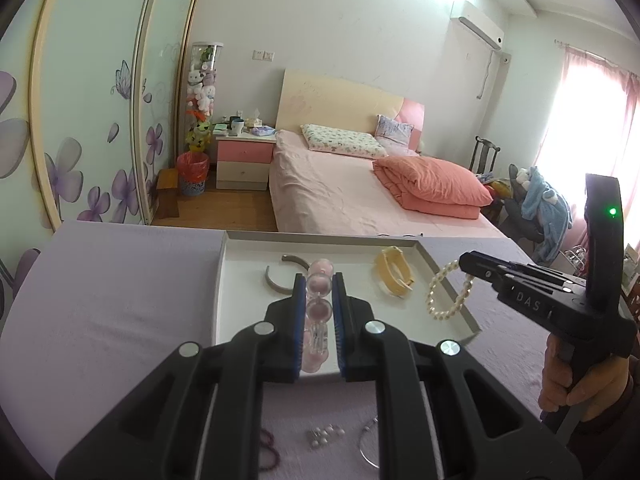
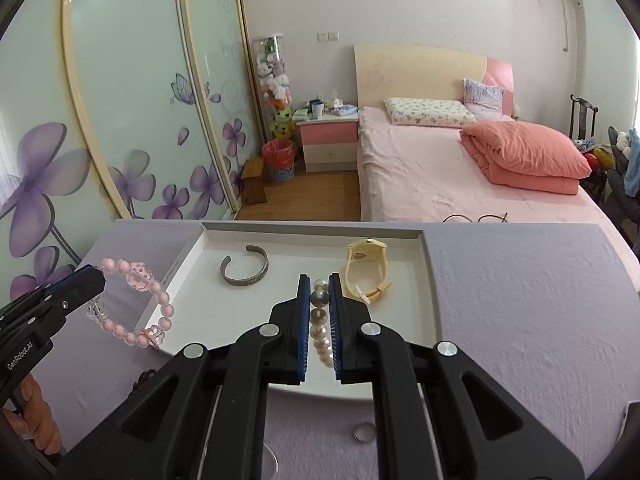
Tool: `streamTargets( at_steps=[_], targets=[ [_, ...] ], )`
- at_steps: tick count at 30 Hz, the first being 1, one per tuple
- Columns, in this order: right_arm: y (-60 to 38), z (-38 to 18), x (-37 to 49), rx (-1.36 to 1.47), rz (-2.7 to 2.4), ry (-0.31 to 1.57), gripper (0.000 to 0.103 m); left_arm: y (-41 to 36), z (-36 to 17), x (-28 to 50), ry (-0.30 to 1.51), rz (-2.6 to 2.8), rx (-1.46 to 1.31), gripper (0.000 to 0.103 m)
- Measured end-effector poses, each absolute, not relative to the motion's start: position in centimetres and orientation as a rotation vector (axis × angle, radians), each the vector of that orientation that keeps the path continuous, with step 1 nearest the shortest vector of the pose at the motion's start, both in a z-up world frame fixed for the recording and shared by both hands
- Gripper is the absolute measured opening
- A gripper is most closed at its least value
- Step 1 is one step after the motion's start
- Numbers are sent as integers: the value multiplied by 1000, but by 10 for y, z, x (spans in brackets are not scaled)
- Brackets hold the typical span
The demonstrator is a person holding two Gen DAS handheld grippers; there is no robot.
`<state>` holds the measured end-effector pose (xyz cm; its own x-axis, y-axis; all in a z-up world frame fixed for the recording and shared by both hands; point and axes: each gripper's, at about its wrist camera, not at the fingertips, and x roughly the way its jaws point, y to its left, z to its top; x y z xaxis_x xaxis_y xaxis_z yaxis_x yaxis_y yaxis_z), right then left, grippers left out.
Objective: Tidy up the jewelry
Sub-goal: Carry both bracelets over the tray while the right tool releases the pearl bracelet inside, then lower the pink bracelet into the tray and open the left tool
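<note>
Left wrist view: left gripper [image 1: 319,280] is clamped tight on the pink bead bracelet [image 1: 319,276], which runs up the centre of the frame between the blue pads. It sits over the near-left part of the white tray [image 1: 240,248], not set down yet. In the tray, centre frame: grey cuff bangle [image 1: 276,284] just left of the fingers, cream watch [image 1: 394,276] to the right. Right gripper [image 1: 466,262] comes in from the right edge, pinching the pearl bracelet [image 1: 448,292], which hangs across the tray's right rim. A hand [image 1: 568,376] holds that tool at lower right. Bottom of frame, on the lilac tablecloth [image 1: 100,300]: dark red bead strand [image 1: 268,452], small white-stone piece [image 1: 325,436], thin wire hoop [image 1: 368,444]. All three are outside the tray.

Right wrist view: right gripper [image 2: 320,284] fully closed on the pearl bracelet [image 2: 320,320], with a grey pearl among the white ones. It hangs over the tray [image 2: 312,230], centre frame, between bangle [image 2: 245,270] and watch [image 2: 366,272]. Left gripper [image 2: 86,280] at left edge carries the pink bracelet [image 2: 134,304], looped over the tray's left rim. A small ring [image 2: 362,432] lies on the cloth [image 2: 520,300] at bottom centre, outside the tray.

Status, my read: two pieces placed (bangle, watch), two in the air over the tray awaiting release. At least four loose items left on the cloth. Roughly halfway.
</note>
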<state>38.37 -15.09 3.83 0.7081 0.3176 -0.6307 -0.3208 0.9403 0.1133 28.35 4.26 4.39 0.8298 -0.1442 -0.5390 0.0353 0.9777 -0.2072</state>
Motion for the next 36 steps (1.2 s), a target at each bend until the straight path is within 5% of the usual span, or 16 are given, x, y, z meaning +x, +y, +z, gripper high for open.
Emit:
streamTargets(
  at_steps=[11, 12, 14, 16, 30, 33, 36],
  targets=[
    [-147, -7, 419, -30, 318, 801, 13, 47, 23, 319, 633, -86, -200, 13],
    [-150, -9, 419, -29, 318, 803, 16, 47, 22, 322, 639, -89, -202, 13],
    [-153, -9, 418, -28, 311, 793, 41, 46, 19, 324, 642, -94, -201, 13],
    [-156, -6, 416, -33, 303, 769, 46, 44, 18, 325, 644, -99, -199, 13],
    [-161, -12, 421, -42, 309, 771, 50, 39, 11, 353, 675, -114, -195, 14],
    [-163, -15, 419, -47, 304, 771, 50, 41, 13, 354, 653, -103, -222, 27],
    [-166, -16, 416, -49, 298, 769, 50, 43, 16, 353, 636, -93, -230, 28]
  ],
)
